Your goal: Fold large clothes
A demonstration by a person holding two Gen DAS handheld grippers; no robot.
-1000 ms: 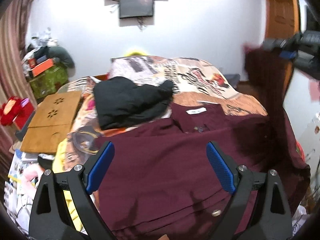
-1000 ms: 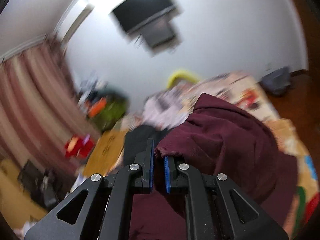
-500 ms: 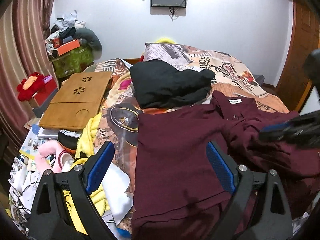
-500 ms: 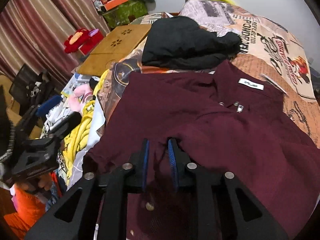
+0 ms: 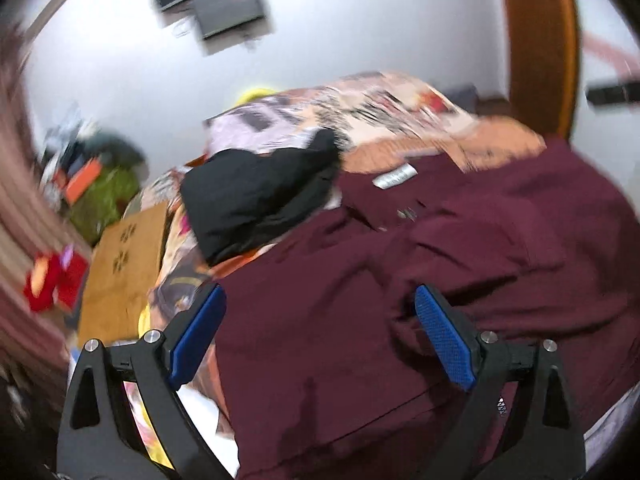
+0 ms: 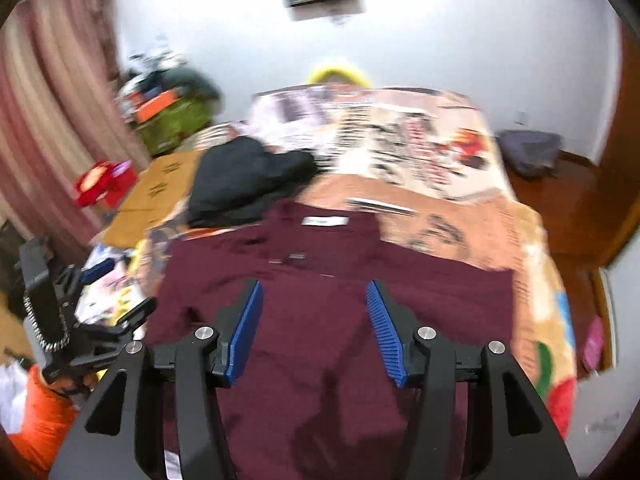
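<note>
Right wrist view: my right gripper (image 6: 314, 332) has just been opening and now stands apart with nothing between its pads, so the folded-over sleeve can settle on the maroon shirt (image 6: 320, 360) spread across the bed (image 6: 460, 208). My left gripper (image 5: 316, 340) hangs wide open, empty, above the shirt's left part.

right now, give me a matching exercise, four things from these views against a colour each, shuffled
Things:
1. shirt
2. bundled garment
3. gripper pads
4. lap desk

Colours:
a. blue
b. tan wood
c. maroon
d. black

Pairs: 1-c, 2-d, 3-a, 4-b
</note>
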